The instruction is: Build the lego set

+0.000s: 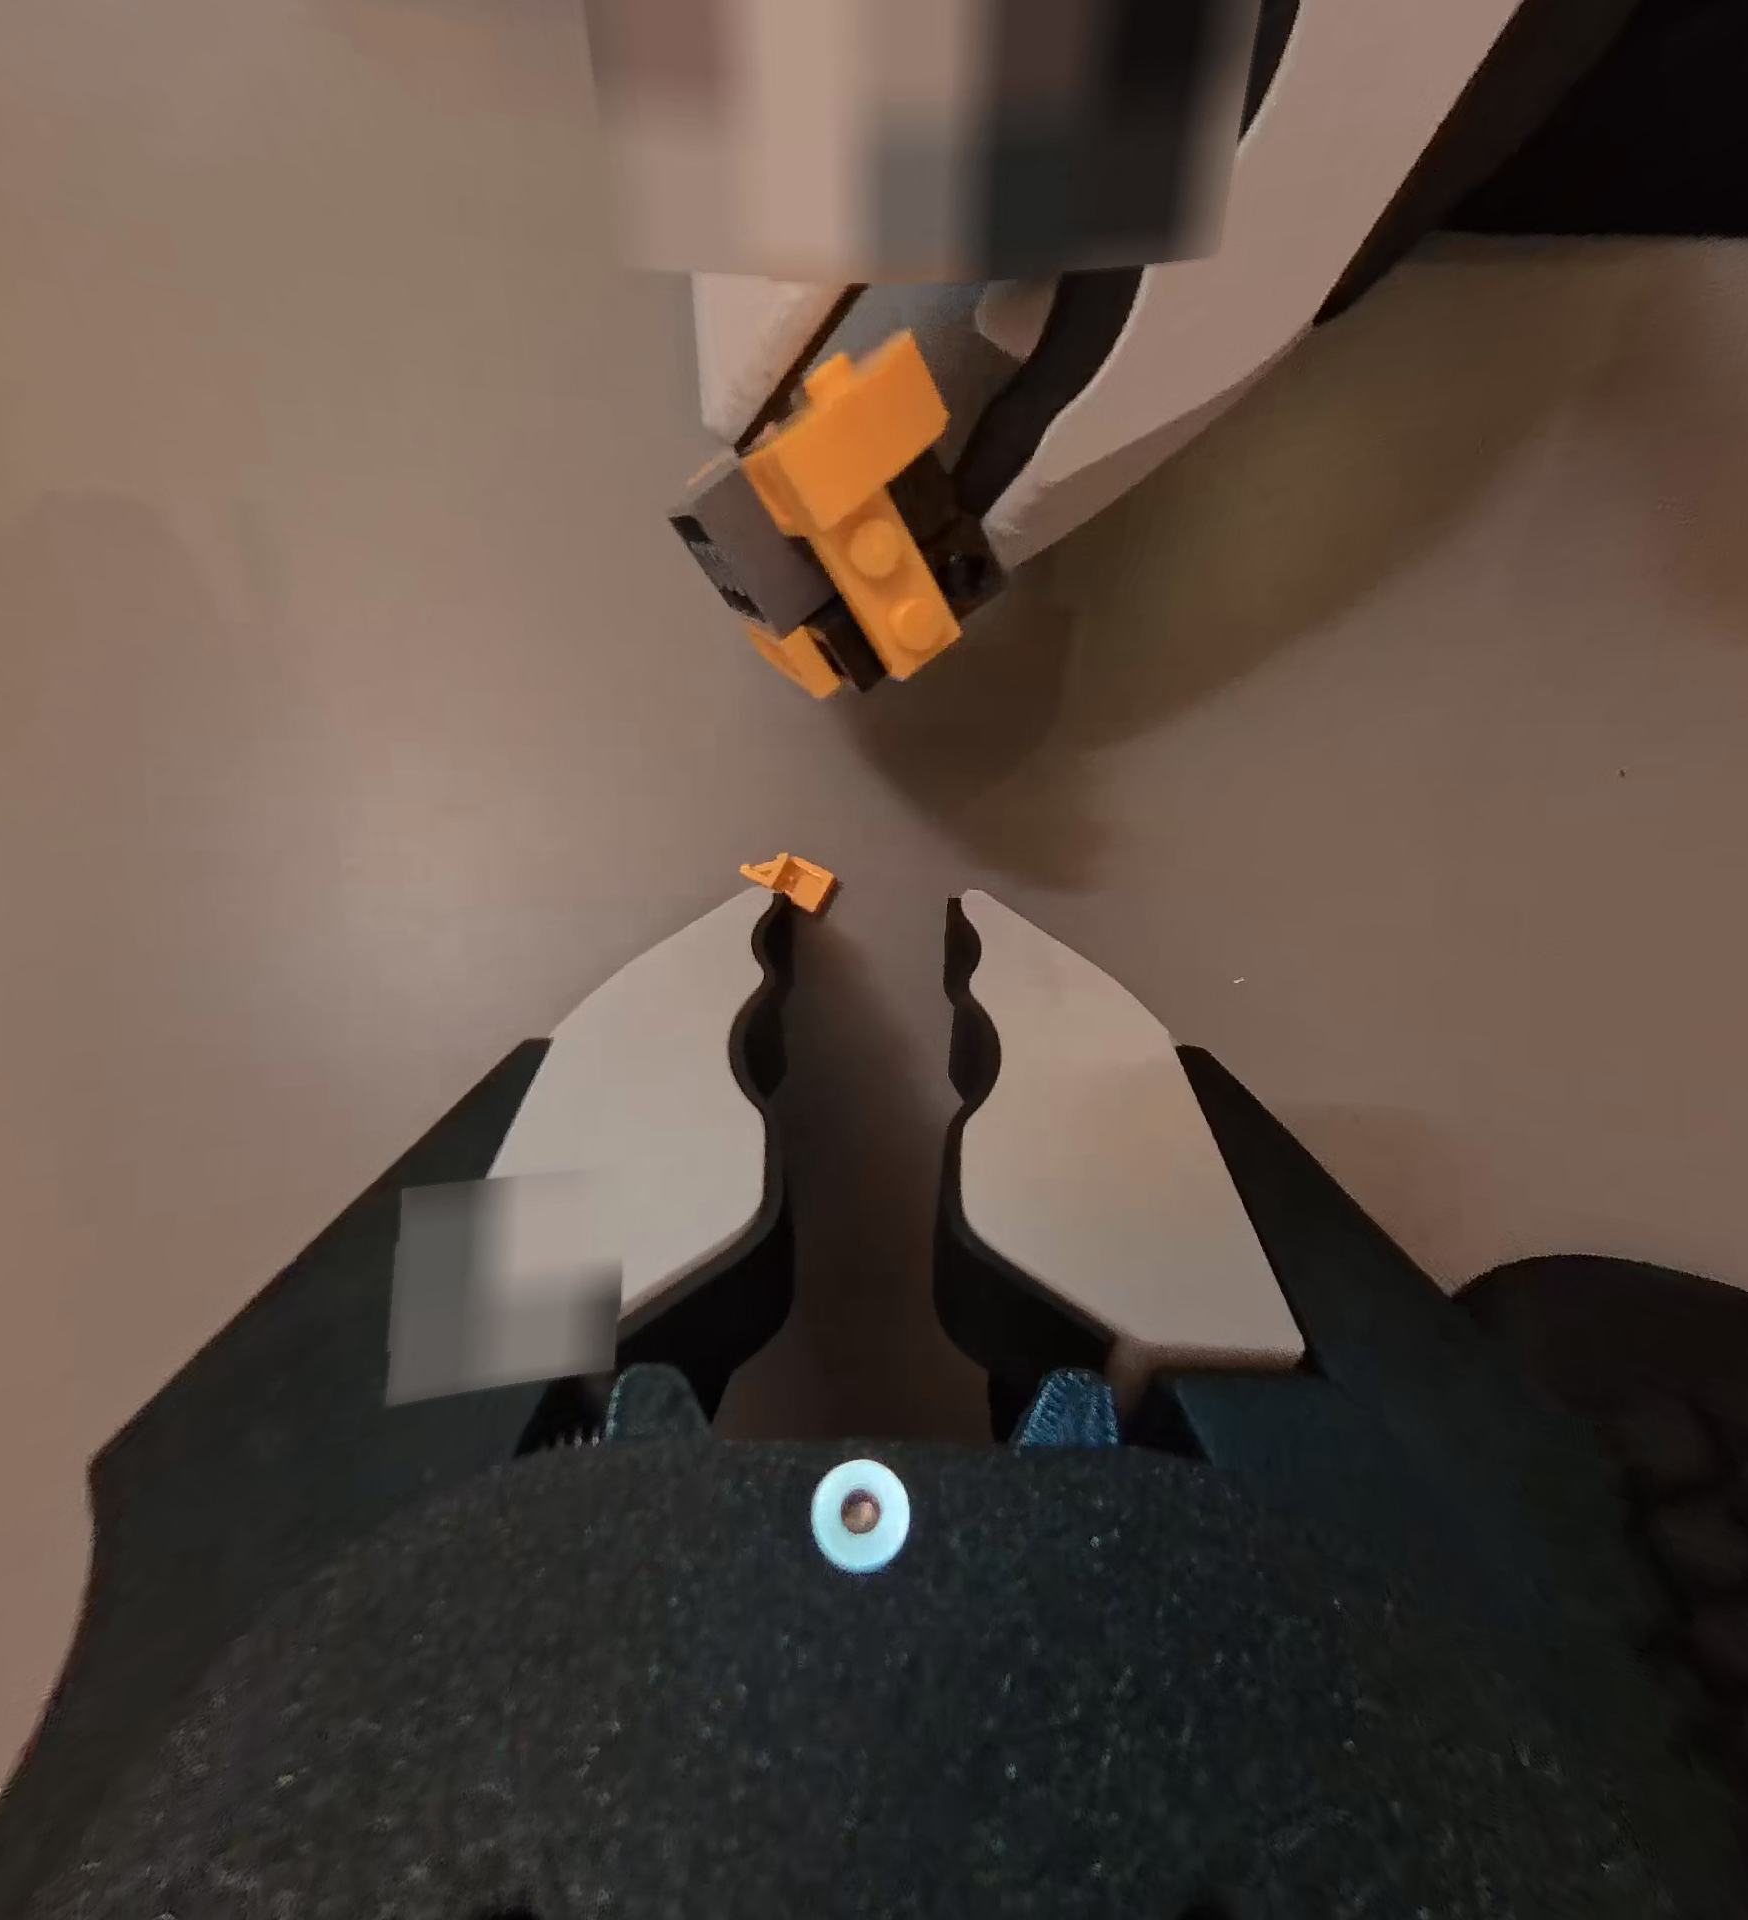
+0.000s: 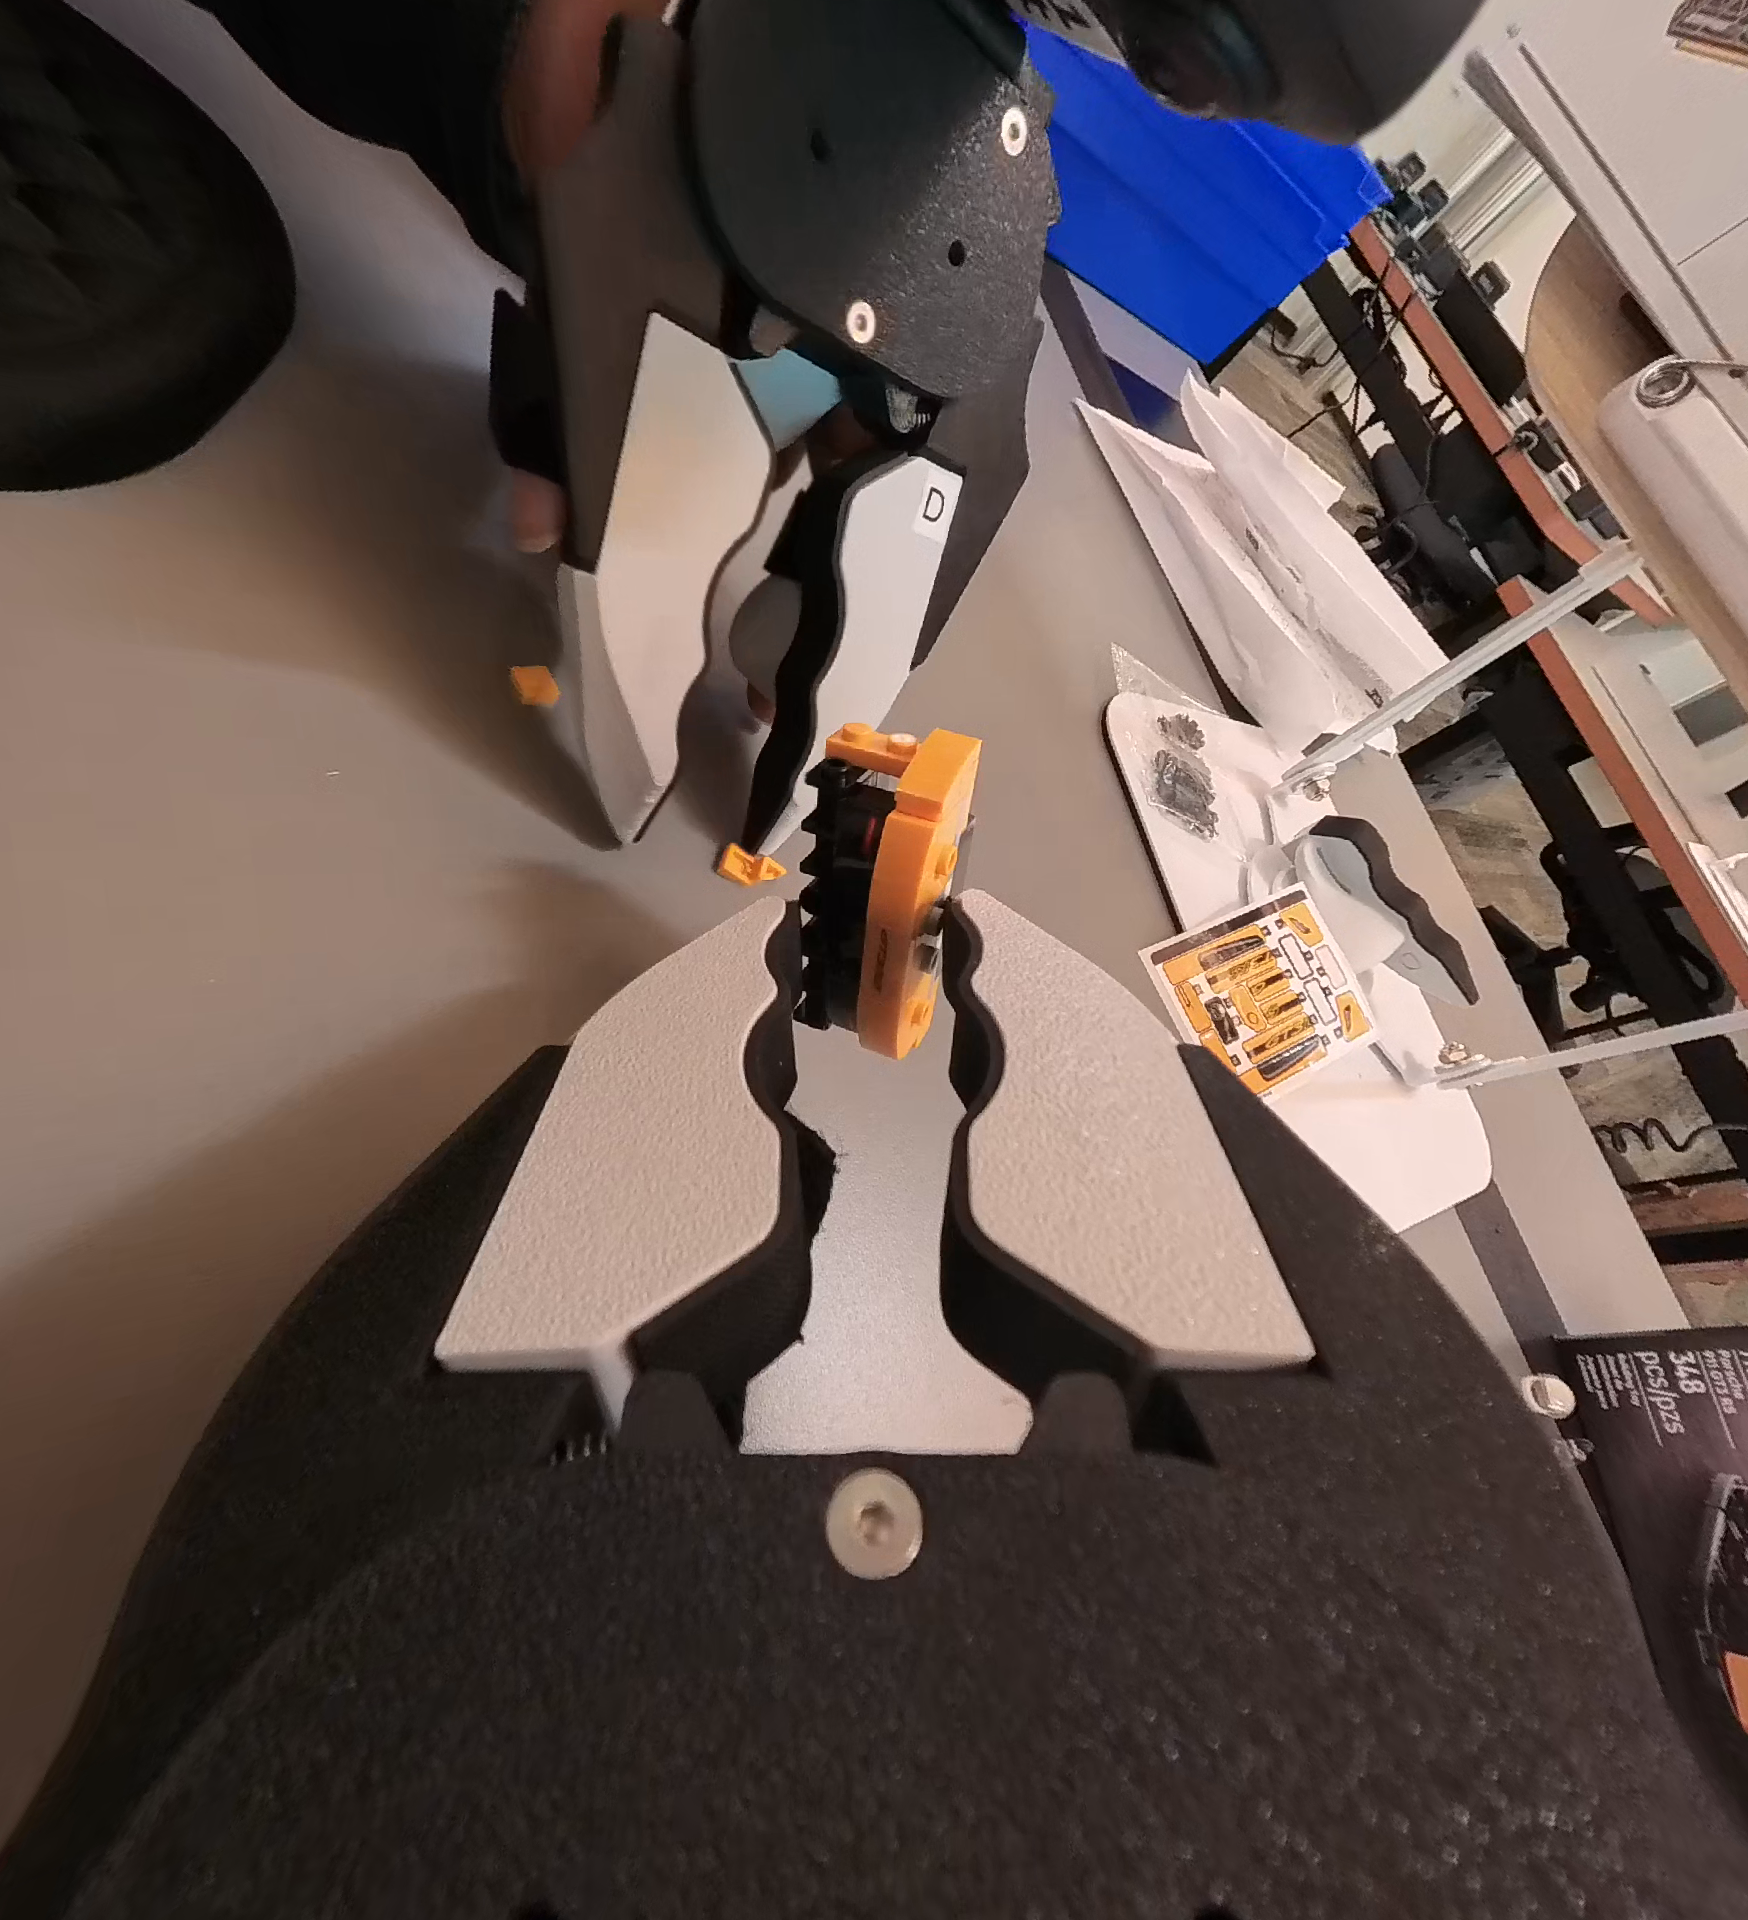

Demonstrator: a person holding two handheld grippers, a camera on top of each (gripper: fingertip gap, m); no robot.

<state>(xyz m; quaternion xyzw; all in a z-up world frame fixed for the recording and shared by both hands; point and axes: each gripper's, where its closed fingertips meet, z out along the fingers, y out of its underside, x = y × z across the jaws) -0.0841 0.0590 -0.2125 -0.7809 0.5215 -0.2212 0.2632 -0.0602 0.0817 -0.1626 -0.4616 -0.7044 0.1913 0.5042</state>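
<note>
Orange-and-black lego assembly (image 2: pixel 875 904) clamped in the right gripper (image 2: pixel 875 914), held above the desk (image 2: pixel 226 831).

The left gripper (image 1: pixel 865 904) has its fingers parted, empty, beside a small orange piece (image 1: pixel 790 881) mid-desk. A printed sticker sheet (image 2: pixel 1259 1003) and lettered black box (image 2: pixel 1701 1538) lie near the desk edge.

The partly built orange and black lego assembly (image 2: pixel 875 914) sits between the right gripper's (image 2: pixel 870 914) fingertips, above the grey table (image 2: pixel 226 935). A small orange lego piece (image 1: pixel 790 881) lies on the table, touching the tip of one finger of the left gripper (image 1: pixel 865 904). To the right lies a sticker sheet (image 2: pixel 1259 1003), near the table's edge.
</note>
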